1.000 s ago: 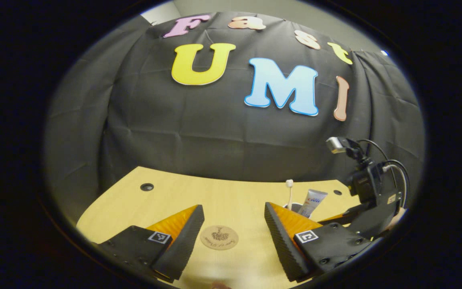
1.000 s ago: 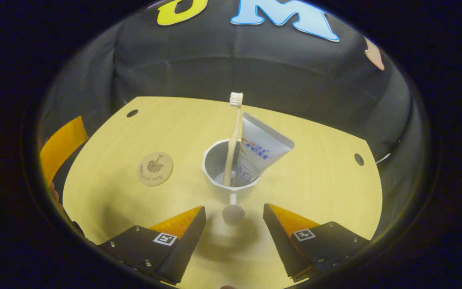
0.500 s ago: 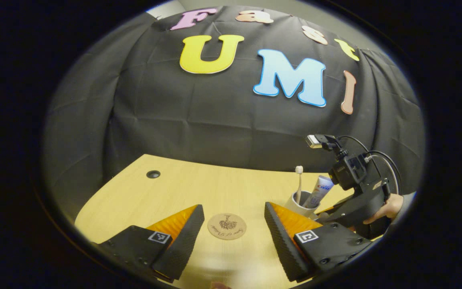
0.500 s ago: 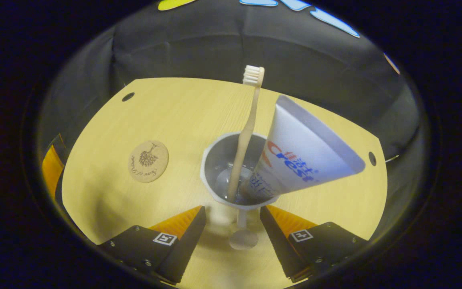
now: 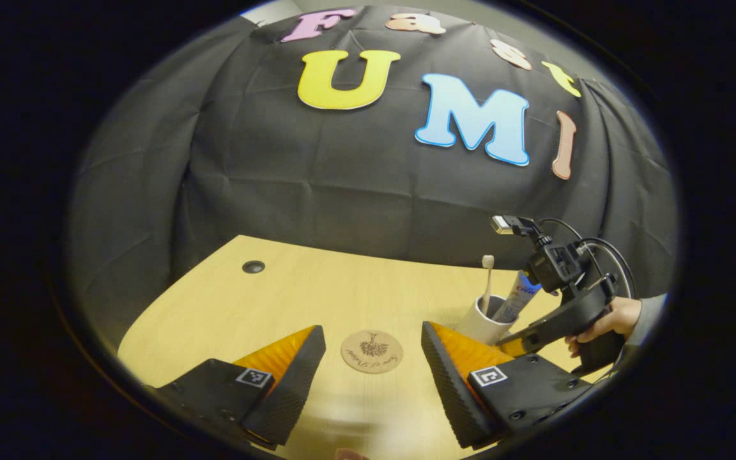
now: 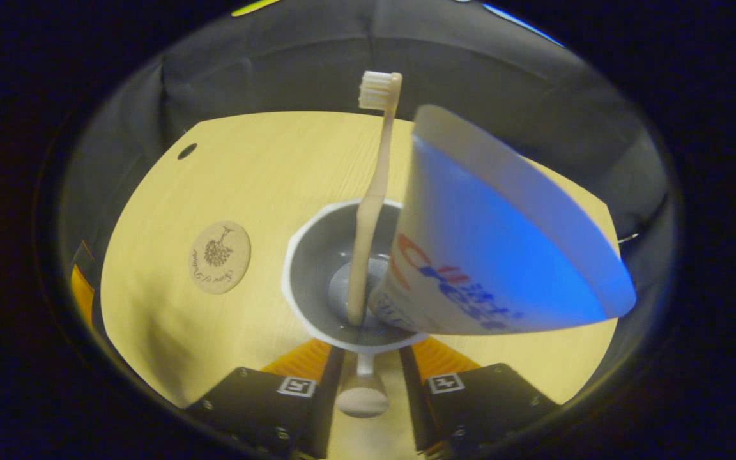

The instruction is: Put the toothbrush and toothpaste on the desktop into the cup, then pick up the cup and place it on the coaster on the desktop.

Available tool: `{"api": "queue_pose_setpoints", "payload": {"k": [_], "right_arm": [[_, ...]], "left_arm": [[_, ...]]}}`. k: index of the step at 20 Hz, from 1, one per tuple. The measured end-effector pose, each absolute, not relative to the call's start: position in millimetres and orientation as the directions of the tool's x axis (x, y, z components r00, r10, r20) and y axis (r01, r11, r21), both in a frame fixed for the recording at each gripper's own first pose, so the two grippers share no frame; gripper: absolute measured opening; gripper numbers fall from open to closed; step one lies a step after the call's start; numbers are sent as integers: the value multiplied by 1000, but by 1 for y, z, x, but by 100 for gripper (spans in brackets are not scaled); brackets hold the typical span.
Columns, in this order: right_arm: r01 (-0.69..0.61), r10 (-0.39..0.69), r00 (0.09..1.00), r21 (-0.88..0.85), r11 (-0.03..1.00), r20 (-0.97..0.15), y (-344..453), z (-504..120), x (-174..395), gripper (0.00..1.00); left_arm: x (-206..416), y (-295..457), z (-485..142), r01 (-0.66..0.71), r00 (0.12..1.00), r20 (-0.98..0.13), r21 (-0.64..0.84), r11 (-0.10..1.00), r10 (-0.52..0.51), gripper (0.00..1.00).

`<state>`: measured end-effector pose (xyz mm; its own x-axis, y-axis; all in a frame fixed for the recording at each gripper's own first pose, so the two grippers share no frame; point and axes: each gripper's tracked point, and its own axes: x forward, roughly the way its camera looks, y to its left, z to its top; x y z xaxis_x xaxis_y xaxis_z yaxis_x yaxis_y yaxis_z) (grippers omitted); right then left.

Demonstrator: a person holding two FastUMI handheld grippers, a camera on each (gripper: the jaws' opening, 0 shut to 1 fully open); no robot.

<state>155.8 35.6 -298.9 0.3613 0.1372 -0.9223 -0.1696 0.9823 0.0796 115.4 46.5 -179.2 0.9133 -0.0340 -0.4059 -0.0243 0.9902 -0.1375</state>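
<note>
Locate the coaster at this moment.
In the left gripper view the coaster lies flat on the desktop, left of the cup; nothing rests on it.

From your right gripper view, the cup (image 6: 317,281) hides its own stem, so whether your fingers press it cannot be told. The toothpaste (image 6: 502,255) covers the counter (image 6: 266,160) behind it. From your left gripper view, the cup's base sits behind a finger.

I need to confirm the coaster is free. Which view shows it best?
The left gripper view: the coaster lies bare and central between the left gripper's fingers. The right gripper view shows it smaller, off to the cup's left.
</note>
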Motion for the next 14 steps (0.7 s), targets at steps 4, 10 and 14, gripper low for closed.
{"api": "queue_pose_setpoints", "payload": {"k": [4,10,14], "right_arm": [[-162,125,371,68,984,-920,38,-304,160,27],[-220,136,412,47,974,-901,58,-289,156,26],[-257,193,416,89,962,-888,93,-277,154,26]], "left_arm": [[110,50,-183,-31,909,-416,-141,990,-31,96],[101,59,-178,-39,911,-411,-145,989,-24,96],[88,73,-176,-58,911,-413,-151,987,-10,96]]}}
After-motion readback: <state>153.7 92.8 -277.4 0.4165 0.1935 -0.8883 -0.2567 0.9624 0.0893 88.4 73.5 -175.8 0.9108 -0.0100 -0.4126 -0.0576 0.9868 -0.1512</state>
